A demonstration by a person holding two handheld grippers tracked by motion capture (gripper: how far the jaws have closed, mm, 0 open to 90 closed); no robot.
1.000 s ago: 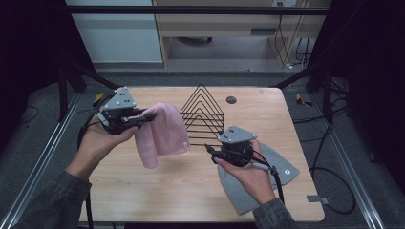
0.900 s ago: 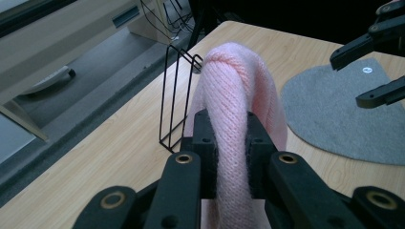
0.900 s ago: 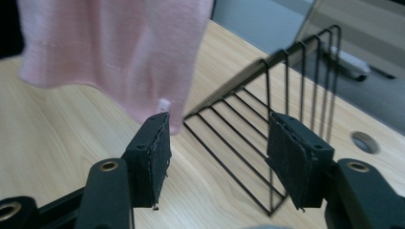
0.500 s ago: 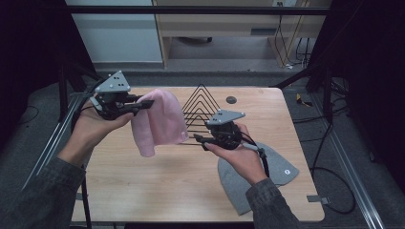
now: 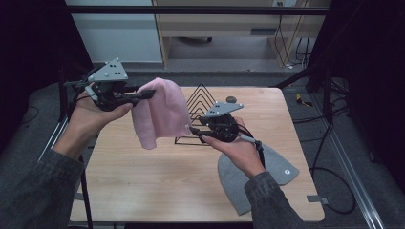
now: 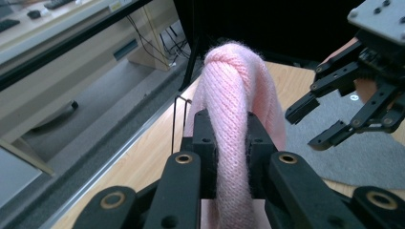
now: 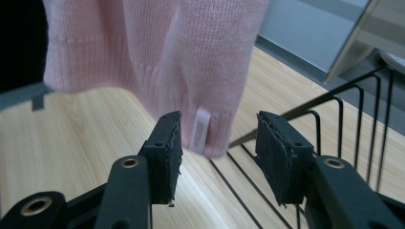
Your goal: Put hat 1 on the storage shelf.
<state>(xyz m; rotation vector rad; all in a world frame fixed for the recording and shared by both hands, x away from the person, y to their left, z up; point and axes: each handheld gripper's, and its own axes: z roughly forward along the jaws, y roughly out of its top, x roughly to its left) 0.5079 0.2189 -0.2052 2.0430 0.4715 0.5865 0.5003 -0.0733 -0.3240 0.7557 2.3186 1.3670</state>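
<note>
**Pink beanie held aloft for a second grip**

Pink beanie (image 5: 160,114) hangs above the worktop (image 5: 157,176), its top pinched tight between the closed fingers of the left gripper (image 5: 143,94), so the open brim dangles free. The right gripper (image 5: 197,133), fingers spread open, sits just beside the labelled brim corner, likely to take hold there. Behind stands a wire rack (image 5: 203,98); a grey beanie (image 5: 274,167) lies flat nearby.
</note>
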